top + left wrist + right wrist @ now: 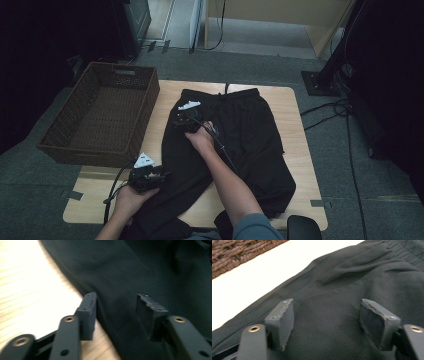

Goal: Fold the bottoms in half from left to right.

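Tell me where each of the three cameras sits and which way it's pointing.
High view: above the table, looking forward and down at the black trousers and basket; forearms, both hands show.
Left gripper view: on the left gripper, open jaws over the trousers' edge.
Right gripper view: on the right gripper, open jaws above the trousers near the waistband.
All share the trousers.

Light wooden desk (295,150) sitting on grey carpet floor (360,195); black trousers (245,135) are spread flat across the middle, one leg trailing off the near edge. A brown wicker basket (102,116) overhangs the desk's far left corner.
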`<move>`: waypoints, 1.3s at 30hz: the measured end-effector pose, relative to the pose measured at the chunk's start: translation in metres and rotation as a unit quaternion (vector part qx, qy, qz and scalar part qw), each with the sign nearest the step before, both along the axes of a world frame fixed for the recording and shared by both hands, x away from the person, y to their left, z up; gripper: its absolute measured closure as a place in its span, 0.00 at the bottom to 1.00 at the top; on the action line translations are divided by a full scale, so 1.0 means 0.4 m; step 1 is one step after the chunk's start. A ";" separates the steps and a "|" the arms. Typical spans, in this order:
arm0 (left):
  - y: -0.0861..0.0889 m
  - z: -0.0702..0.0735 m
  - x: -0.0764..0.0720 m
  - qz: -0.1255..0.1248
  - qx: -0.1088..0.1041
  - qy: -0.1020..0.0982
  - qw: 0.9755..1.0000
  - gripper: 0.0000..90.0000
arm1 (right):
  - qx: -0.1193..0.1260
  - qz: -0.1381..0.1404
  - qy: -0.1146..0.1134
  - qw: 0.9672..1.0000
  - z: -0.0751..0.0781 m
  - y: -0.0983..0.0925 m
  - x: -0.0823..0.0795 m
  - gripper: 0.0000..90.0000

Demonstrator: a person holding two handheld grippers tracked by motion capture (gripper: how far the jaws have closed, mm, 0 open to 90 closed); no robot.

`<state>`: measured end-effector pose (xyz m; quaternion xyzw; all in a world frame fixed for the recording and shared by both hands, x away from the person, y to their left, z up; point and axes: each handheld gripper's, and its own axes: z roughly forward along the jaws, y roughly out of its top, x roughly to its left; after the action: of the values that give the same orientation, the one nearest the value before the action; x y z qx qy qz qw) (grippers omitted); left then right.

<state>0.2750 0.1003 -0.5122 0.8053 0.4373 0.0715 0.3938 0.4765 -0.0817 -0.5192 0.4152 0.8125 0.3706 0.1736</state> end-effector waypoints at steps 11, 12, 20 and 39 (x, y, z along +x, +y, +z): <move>-0.014 -0.012 -0.004 -0.022 -0.015 0.002 1.000 0.90 | 0.010 -0.014 -0.011 1.000 -0.002 -0.026 -0.014 0.53; -0.017 -0.012 -0.005 -0.024 -0.016 0.004 1.000 0.92 | 0.011 -0.010 -0.012 1.000 -0.002 -0.025 -0.018 0.59; -0.014 -0.012 0.003 -0.026 -0.037 0.035 0.998 0.99 | 0.044 -0.026 0.006 0.999 -0.002 -0.001 -0.038 0.94; -0.148 0.156 0.054 -0.070 -0.125 -0.056 0.988 0.99 | 0.202 -0.068 -0.032 0.976 0.264 -0.319 -0.030 0.96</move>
<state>0.2968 0.0411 -0.4499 0.7732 0.3626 0.0335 0.5193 0.4644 -0.2095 -0.4134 0.4842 0.6847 0.5273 0.1366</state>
